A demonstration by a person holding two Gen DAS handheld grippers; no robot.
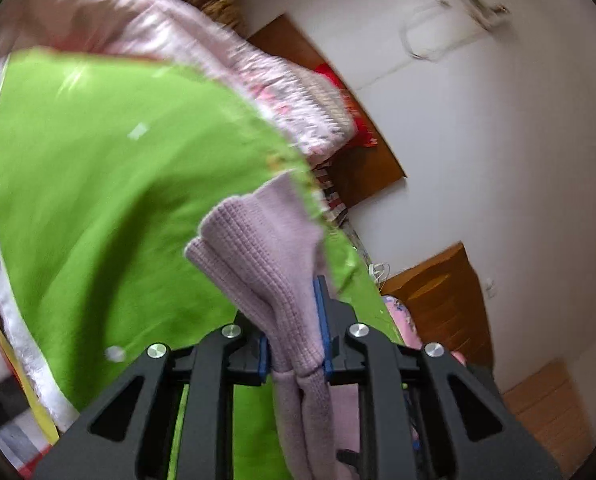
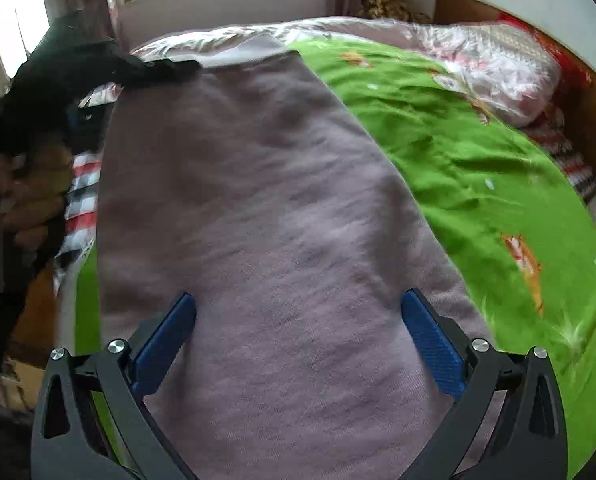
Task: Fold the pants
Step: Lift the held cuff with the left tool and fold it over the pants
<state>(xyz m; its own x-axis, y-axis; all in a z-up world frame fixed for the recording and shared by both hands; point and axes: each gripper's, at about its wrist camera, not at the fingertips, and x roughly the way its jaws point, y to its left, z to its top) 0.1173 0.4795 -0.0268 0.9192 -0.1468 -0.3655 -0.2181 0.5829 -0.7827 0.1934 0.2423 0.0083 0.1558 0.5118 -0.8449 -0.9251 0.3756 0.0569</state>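
Note:
The pants (image 2: 265, 208) are mauve knit fabric, stretched long over the green blanket (image 2: 458, 168) on the bed in the right wrist view. My right gripper (image 2: 298, 320) is open, its blue pads either side of the fabric near the close end. In the left wrist view my left gripper (image 1: 293, 328) is shut on a bunched, ribbed edge of the pants (image 1: 257, 252), lifted above the green blanket (image 1: 109, 184). The left gripper also shows as a dark shape at the pants' far end in the right wrist view (image 2: 97, 68).
A pink floral quilt (image 2: 498, 68) lies bunched at the head of the bed by the wooden headboard (image 2: 590, 92). A checked red, white and black sheet (image 2: 81, 196) shows at the bed's left edge. A wooden nightstand (image 1: 442, 296) stands by the white wall.

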